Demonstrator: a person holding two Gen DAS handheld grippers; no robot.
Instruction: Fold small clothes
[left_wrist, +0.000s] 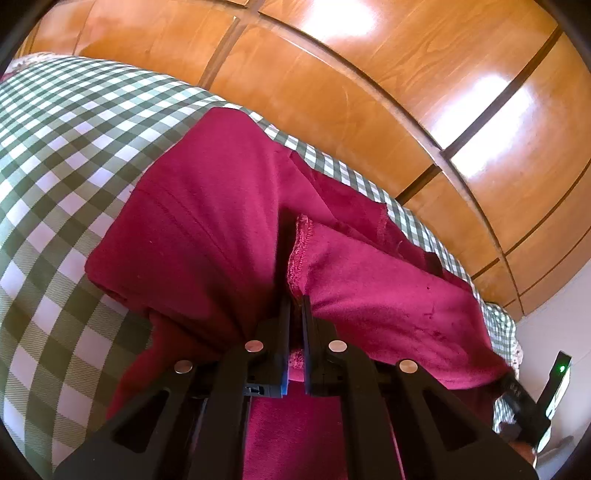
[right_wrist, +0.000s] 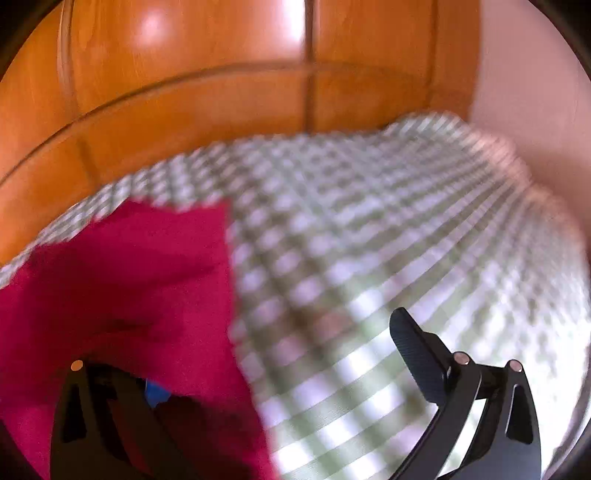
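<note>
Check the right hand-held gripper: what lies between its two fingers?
Red garment edge over one side, bare checked bedcover beyond; right wrist view, blurred.

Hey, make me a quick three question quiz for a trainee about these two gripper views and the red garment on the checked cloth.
1. True or false: the left gripper is shut on the red garment.
2. The right gripper has its jaws: A) pinched on fabric, B) wide apart, C) out of view?
3. What pattern covers the bedspread under the garment?

Key: 1 true, a seamed edge is pinched. 2 B, the right-hand finger stands over bare cloth. 3 green and white checks.
</note>
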